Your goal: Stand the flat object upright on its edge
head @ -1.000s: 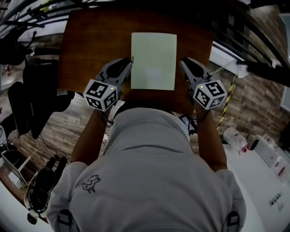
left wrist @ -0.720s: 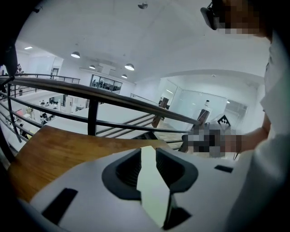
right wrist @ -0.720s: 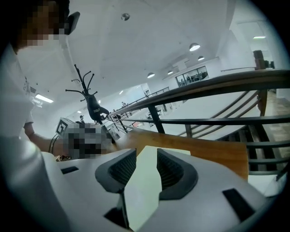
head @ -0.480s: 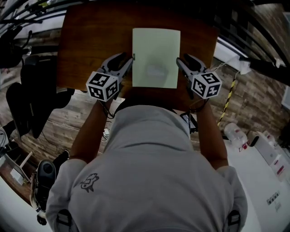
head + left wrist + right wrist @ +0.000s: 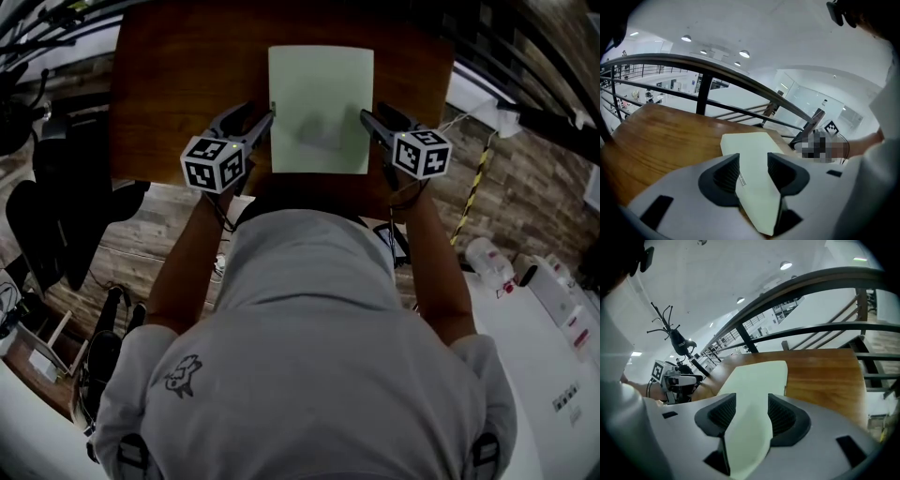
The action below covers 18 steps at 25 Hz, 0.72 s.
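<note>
A pale green flat sheet [image 5: 319, 108] lies on the brown wooden table [image 5: 187, 84], straight ahead of the person. My left gripper [image 5: 261, 117] is at its left edge and my right gripper [image 5: 370, 117] at its right edge. In the left gripper view the sheet [image 5: 750, 145] runs between the left gripper's [image 5: 753, 164] dark ribbed pads [image 5: 724, 176]. In the right gripper view the sheet [image 5: 754, 380] likewise passes between the right gripper's [image 5: 752, 411] pads [image 5: 783, 416]. Both pairs of jaws have just been opening and now stand apart around the sheet's edges.
A black metal railing [image 5: 717, 65] runs behind the table's far edge. Dark bags and a chair [image 5: 66, 216] stand on the wooden floor at the left. A white counter with small bottles [image 5: 525, 291] is at the right. The person's torso covers the table's near edge.
Both grippers and the sheet have moved down toward the table and slightly away from the person. The jaws on both sides have opened wider around the sheet.
</note>
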Motion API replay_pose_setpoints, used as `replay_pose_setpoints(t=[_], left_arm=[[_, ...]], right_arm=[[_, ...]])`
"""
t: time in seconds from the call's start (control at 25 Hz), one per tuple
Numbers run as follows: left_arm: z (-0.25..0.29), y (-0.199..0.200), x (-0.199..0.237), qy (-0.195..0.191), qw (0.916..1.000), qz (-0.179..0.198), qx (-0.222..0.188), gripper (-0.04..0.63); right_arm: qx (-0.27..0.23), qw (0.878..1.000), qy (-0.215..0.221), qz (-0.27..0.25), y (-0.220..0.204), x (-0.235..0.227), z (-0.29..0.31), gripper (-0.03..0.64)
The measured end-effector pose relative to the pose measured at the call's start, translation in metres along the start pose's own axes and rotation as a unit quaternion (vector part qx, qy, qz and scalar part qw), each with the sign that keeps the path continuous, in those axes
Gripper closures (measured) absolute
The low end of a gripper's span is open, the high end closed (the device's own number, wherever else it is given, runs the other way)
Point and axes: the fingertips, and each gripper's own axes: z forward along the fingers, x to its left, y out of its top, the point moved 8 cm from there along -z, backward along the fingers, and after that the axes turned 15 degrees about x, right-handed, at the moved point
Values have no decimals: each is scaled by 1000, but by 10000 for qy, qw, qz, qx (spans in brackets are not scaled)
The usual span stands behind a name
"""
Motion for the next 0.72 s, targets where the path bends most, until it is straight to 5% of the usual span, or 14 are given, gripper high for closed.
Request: replay_pose_setpoints(t=[0.72], left_arm=[[53,-21,31,-187,9961,-440,739,370]], right_arm=[[450,9973,31,579,-7,-28,37,408]])
